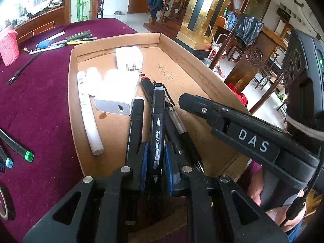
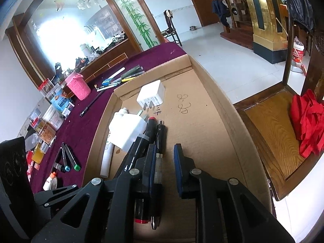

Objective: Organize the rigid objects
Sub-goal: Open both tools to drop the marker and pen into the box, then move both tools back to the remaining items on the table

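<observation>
A desk [image 1: 40,105] covered in maroon cloth holds a shallow cardboard tray [image 1: 202,77]. At far left, loose on the cloth, lie three markers [image 1: 18,149] with coloured caps, and further back a pink cup [image 1: 9,46] and a row of pens [image 1: 66,39].

Inside the tray, from the left: a white tube [image 1: 89,111] lying lengthwise, then two white chargers [image 1: 119,93] with a small white bottle beside them, then a bundle of dark pens side by side.

The left tool [image 1: 155,160] is in the middle of the left wrist view. Its blue pads sit against both sides of a black marker [image 1: 157,121], which points away along the tray floor; the tool looks clamped on it, though the grip may be easing.

To the right, the right tool [image 1: 190,103] hovers over the bare tray floor. In its own view its jaws stand slightly apart with nothing between them [image 2: 165,162]; a red-capped pen [image 2: 150,127] and a clear-barrelled pen [image 2: 160,158] lie just left of its left pad.

The step in hand seems to be laying the black marker parallel with the other pens. To do it well, lower it flat against its neighbours before letting go, and keep the right tool clear so it nudges nothing.
</observation>
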{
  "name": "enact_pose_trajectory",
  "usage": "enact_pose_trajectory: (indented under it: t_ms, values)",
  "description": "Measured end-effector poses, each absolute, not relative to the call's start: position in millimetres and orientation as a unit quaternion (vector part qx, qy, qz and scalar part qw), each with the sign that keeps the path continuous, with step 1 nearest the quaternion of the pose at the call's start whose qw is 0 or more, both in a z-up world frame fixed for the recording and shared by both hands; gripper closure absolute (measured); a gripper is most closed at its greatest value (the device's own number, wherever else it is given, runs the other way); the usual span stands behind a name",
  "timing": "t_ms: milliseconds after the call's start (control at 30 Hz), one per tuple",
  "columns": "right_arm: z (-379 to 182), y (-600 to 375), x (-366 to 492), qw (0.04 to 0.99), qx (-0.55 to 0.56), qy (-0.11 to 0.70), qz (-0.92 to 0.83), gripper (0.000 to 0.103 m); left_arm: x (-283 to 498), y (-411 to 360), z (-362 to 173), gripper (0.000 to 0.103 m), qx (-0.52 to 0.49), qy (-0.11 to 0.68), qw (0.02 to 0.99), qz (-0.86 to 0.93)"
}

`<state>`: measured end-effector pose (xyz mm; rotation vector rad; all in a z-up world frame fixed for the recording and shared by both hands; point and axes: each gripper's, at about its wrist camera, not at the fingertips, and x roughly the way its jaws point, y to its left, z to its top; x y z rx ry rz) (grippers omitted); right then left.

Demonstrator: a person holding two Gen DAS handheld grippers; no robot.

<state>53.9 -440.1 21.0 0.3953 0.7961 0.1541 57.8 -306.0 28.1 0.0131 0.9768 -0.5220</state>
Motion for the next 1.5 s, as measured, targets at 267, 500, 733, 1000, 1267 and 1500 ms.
enact_pose_trajectory:
  t_ms: [267,500,733,1000,1267,1500]
  values:
    - [26.9,-443.0,50.3,0.906,0.197,0.367,0.076,0.087,47.0,-297.7,42.2,0.089,0.001,0.456,0.854,-0.252]
    - [32.3,-442.7,47.5,0.912,0.198,0.351,0.082,0.078,29.9,-277.7,61.1,0.088,-0.005,0.44,0.86,-0.257]
    - [37.6,-432.9,42.8,0.911,0.197,0.35,0.095,0.078,12.3,-230.4,81.1,0.057,-0.024,0.408,0.879,-0.244]
    - [56.0,-366.2,19.9,0.899,0.163,0.363,0.183,0.057,-4.8,-134.6,86.7,0.057,-0.055,0.391,0.897,-0.197]
    - [58.2,-253.1,10.0,0.865,0.067,0.401,0.296,0.046,-14.0,-25.1,70.0,0.057,-0.071,0.358,0.926,-0.097]
    - [33.7,-155.6,13.6,0.835,-0.058,0.435,0.332,0.046,-8.3,20.0,40.8,0.057,-0.129,0.344,0.926,-0.088]
